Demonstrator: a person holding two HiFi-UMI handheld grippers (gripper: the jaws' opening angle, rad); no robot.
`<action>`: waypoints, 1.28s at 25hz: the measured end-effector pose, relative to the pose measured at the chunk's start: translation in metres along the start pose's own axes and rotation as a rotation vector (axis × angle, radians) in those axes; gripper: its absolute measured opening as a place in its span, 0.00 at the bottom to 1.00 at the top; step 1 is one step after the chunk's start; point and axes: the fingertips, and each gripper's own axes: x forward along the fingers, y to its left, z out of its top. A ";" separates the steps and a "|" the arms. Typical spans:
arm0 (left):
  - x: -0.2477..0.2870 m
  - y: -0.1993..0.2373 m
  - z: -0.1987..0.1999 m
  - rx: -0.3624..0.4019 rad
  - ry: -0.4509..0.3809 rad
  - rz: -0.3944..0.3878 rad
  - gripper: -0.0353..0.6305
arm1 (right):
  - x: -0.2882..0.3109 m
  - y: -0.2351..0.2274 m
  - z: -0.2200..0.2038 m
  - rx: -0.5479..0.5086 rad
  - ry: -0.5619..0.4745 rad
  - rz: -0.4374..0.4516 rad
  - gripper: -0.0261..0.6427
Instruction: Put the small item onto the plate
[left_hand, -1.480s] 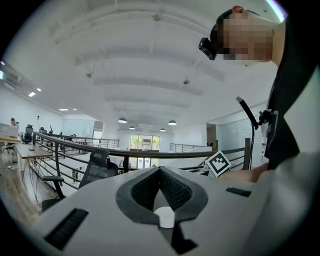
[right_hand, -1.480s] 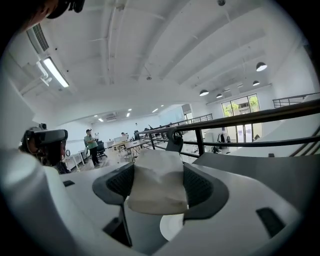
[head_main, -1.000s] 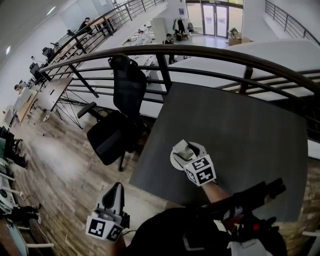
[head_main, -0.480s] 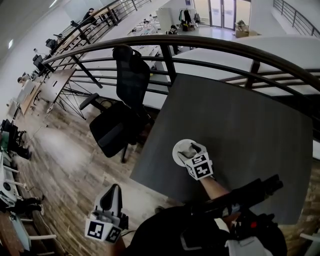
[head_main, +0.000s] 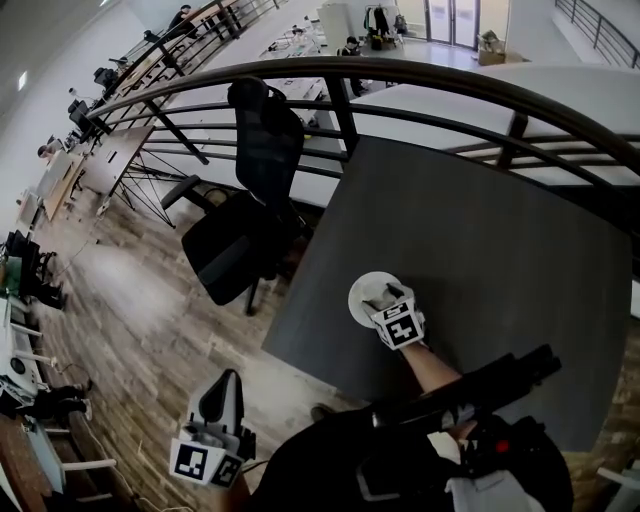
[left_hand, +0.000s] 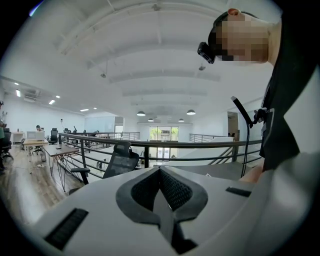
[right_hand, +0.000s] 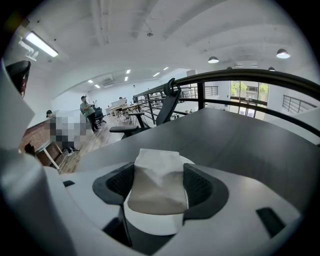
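My right gripper (head_main: 384, 297) holds the packet (right_hand: 156, 182) between its jaws over the plate (head_main: 360, 289), near the left front corner of the table (head_main: 490, 240); the chair (head_main: 245, 225) stands left of it, my left gripper (head_main: 226, 382) nearer me, off the table

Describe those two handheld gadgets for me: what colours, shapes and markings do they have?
Both the left gripper and the right gripper have smooth pale grey shells, each with two dark, ribbed jaw pads. In the head view each carries a white cube printed with black square markers. The person wears a dark top.
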 end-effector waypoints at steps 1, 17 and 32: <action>0.000 0.000 0.000 0.002 0.003 0.001 0.06 | 0.002 -0.001 -0.002 0.002 0.004 -0.003 0.50; -0.001 0.011 -0.004 -0.006 0.040 0.016 0.06 | 0.034 -0.010 -0.024 -0.102 0.110 -0.079 0.50; -0.011 0.015 -0.015 0.000 0.049 0.028 0.06 | 0.044 -0.013 -0.027 -0.139 0.153 -0.074 0.51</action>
